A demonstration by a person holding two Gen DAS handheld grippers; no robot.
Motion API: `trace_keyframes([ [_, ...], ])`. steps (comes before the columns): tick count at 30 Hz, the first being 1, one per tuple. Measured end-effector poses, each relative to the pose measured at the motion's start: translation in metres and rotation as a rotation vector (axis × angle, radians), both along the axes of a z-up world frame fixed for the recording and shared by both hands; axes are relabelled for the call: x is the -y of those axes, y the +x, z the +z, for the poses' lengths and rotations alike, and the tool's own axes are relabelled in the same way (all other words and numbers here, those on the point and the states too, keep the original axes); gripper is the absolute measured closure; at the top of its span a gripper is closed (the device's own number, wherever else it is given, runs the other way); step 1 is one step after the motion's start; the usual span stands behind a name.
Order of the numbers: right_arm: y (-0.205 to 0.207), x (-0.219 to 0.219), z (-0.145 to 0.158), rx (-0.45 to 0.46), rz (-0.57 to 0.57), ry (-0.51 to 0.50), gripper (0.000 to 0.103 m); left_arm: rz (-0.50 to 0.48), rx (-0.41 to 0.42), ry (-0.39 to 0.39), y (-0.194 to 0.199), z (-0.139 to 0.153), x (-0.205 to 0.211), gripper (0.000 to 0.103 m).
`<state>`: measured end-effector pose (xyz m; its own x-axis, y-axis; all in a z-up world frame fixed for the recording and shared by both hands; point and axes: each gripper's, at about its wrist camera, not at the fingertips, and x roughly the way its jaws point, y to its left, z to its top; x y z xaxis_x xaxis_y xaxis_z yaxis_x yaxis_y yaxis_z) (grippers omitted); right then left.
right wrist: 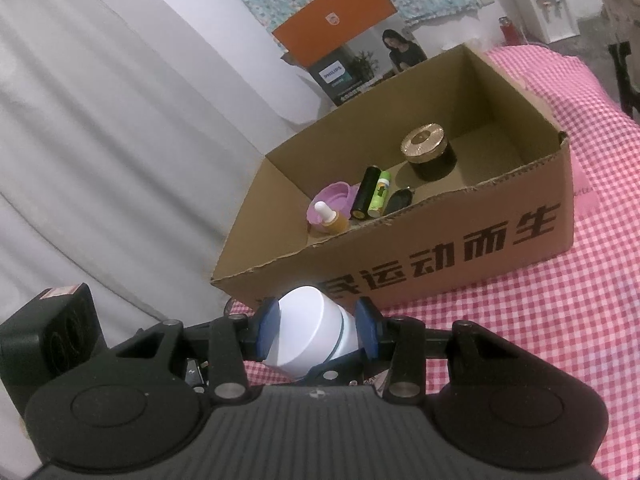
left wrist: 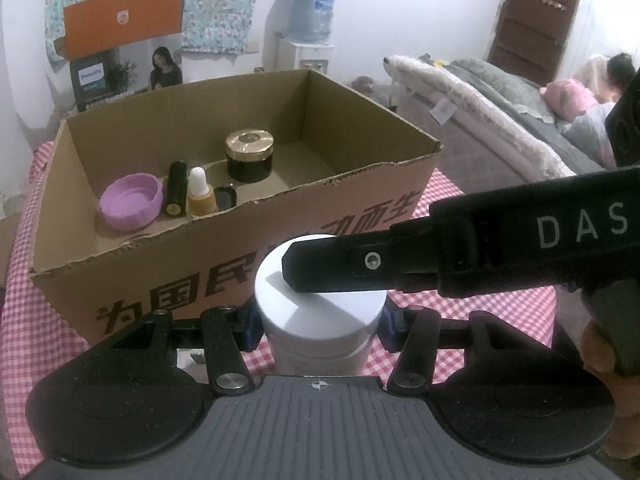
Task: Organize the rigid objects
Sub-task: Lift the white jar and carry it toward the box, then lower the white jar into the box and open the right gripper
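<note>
Bedroom behind, with a bed (left wrist: 500, 120) at 2 o'clock; up front, a checked bench (right wrist: 560, 320) carries an open box (left wrist: 224, 256) at 11 o'clock. Inside the box sit a gold-lidded pot (left wrist: 250, 156), a purple lid (left wrist: 130, 202) and small tubes. Just before the box, both claws pinch one white jar (left wrist: 320, 304): the left claw (left wrist: 318, 324) on its body, the right claw (right wrist: 318, 330) on its cap. Risk: two grips pulling apart could unscrew the cap or tip the jar against the box wall.
</note>
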<state>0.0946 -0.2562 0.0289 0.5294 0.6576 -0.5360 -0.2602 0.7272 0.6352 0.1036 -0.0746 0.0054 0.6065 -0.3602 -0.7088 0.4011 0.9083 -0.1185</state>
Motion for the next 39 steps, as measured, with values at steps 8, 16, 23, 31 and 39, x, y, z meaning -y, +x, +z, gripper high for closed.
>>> trace_keyframes([
  [8,-0.005,-0.002,0.006,0.017,0.000,-0.006,0.058,-0.001,0.018,0.005,-0.005,0.006,0.000,0.050],
  [16,-0.013,-0.004,0.019,0.058,0.002,-0.013,0.058,-0.002,0.061,0.006,-0.014,0.018,0.002,0.050],
  [23,-0.019,-0.003,0.041,0.120,0.004,-0.013,0.058,-0.004,0.121,0.007,-0.019,0.038,0.001,0.050],
  [31,-0.020,-0.001,0.070,0.205,0.001,-0.019,0.058,-0.022,0.192,-0.005,-0.013,0.067,0.002,0.050],
  [39,0.002,0.005,0.100,0.255,0.004,-0.028,0.058,-0.050,0.218,-0.034,0.014,0.091,0.004,0.050],
])
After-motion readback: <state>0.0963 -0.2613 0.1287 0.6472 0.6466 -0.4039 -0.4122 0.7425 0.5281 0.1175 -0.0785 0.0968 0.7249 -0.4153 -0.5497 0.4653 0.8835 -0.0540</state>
